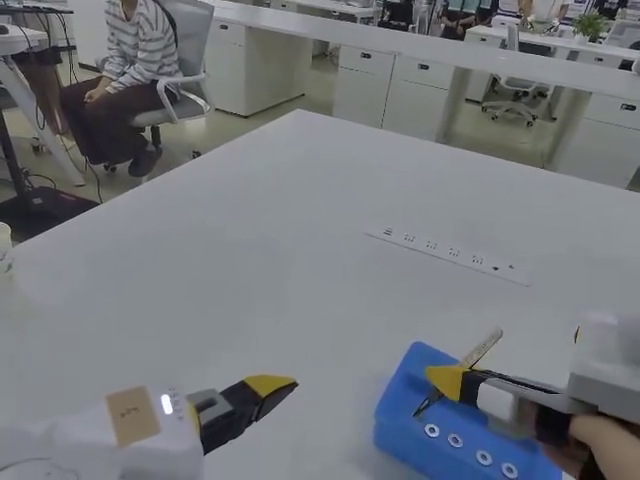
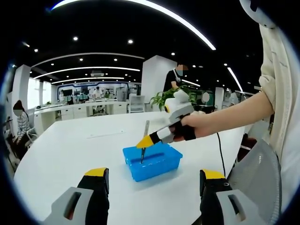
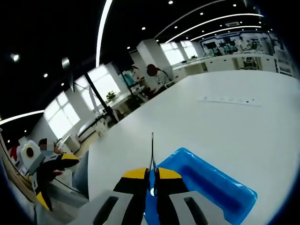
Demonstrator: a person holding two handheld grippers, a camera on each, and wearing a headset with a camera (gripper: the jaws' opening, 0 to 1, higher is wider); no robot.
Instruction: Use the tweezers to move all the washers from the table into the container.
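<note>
Head view: the right gripper, held in a hand at the lower right, is clamped on the tweezers over the blue container. The tweezers' long axis runs on a slant. Their blunt rear end rises up and to the right of the jaws, and their points aim down and to the left into the container's left part. Four washers lie in a row inside the container, to the right of the points. Whether the points touch anything cannot be told. The container sits on the white table, well apart from a power strip farther back.

In the left gripper view the tweezers stand almost upright with their points down inside the container.

The left gripper hovers over the table at the lower left, apart from the container. Its jaws are spread wide and hold nothing.

In the right gripper view the tweezers stick straight out ahead from between the closed jaws, with the container just below them.
</note>
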